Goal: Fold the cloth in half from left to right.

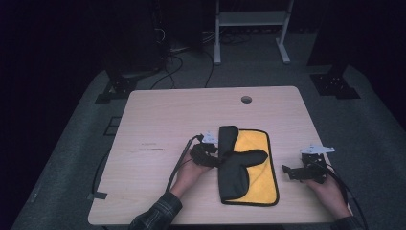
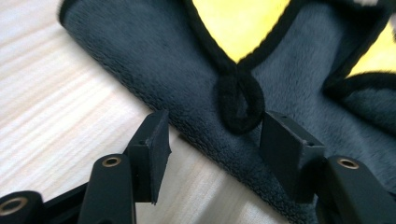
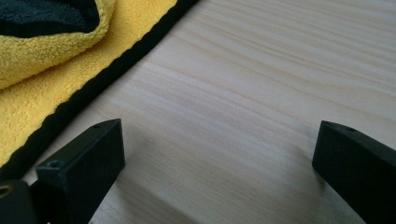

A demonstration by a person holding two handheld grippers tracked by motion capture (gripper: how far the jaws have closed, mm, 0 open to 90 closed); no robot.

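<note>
Two grippers, one half-folded cloth on the table

High view: the yellow-and-grey cloth [image 1: 249, 165] lies a bit right of centre on the table [image 1: 158, 120], grey flaps folded over the yellow. The left gripper [image 1: 210, 154] sits right at the cloth's left edge, while the right gripper [image 1: 294, 172] is at the lower right of the frame, apart from the cloth; it's dim, so I can't read the jaws here. Left gripper view: jaws apart, nothing pinched, with the cloth's grey edge [image 2: 154, 60] and a small black hanging loop [image 2: 240, 105] just beyond the tips, centre frame. Right gripper view: jaws wide apart over bare wood [image 3: 243, 93], and the cloth's yellow side with its black trim [image 3: 46, 93] fills the upper left corner.
</note>
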